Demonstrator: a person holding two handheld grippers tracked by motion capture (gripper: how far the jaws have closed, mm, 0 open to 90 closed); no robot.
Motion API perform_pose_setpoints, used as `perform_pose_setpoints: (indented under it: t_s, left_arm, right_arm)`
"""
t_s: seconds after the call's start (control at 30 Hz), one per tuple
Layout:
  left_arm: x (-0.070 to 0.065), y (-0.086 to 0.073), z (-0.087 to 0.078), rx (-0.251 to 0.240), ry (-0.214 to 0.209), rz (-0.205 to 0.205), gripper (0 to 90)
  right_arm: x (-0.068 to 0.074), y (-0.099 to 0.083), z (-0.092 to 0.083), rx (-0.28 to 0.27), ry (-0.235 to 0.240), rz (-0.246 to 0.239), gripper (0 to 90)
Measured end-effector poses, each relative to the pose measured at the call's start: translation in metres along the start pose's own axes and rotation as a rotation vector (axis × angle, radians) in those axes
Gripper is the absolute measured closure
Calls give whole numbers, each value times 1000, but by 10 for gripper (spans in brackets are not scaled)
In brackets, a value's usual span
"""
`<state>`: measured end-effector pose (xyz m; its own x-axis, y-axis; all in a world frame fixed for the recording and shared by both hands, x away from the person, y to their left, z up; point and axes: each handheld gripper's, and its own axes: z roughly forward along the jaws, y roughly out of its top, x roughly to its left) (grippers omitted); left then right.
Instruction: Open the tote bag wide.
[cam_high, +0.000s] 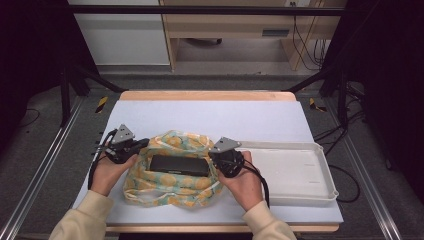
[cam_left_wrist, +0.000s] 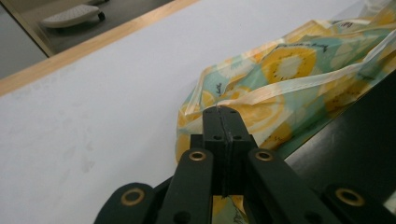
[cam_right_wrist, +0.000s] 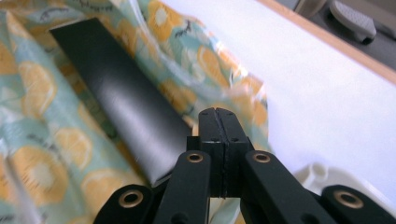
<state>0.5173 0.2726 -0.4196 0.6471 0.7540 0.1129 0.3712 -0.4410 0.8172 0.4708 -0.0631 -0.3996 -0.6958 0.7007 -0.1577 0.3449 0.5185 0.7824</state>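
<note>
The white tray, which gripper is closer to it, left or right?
Right. The right gripper sits at the bag's right side, just beside the white tray's left end. The left gripper is across the bag, farther away.

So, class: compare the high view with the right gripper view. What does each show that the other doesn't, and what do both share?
High view alone: both hands, the left gripper at the bag's left edge, and the whole white tray.
Right gripper view alone: the right gripper with its jaws shut tight, seen close.
Both: the lemon-print bag with the black box in it, on the white table cover.
</note>
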Motion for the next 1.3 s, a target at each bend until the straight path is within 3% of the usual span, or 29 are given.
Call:
perform_pose_setpoints:
  t_s: [0.23,0.4,0.57,0.83,1.3]
  left_arm:
    - [3,-8,8,33,2,-2,900]
    - [2,-13,19,70,-4,7,900]
    - [2,-16,27,93,-14,5,900]
    - [5,-21,31,115,-10,-4,900]
    - [7,-26,34,142,-8,-3,900]
  right_arm:
    - [-10,8,23,22,-5,-1,900]
    - [-17,-2,43,103,-5,20,900]
    - [-24,-10,55,147,-1,42,900]
    - [-30,-14,64,194,0,57,900]
    - [-30,-16,69,208,15,60,900]
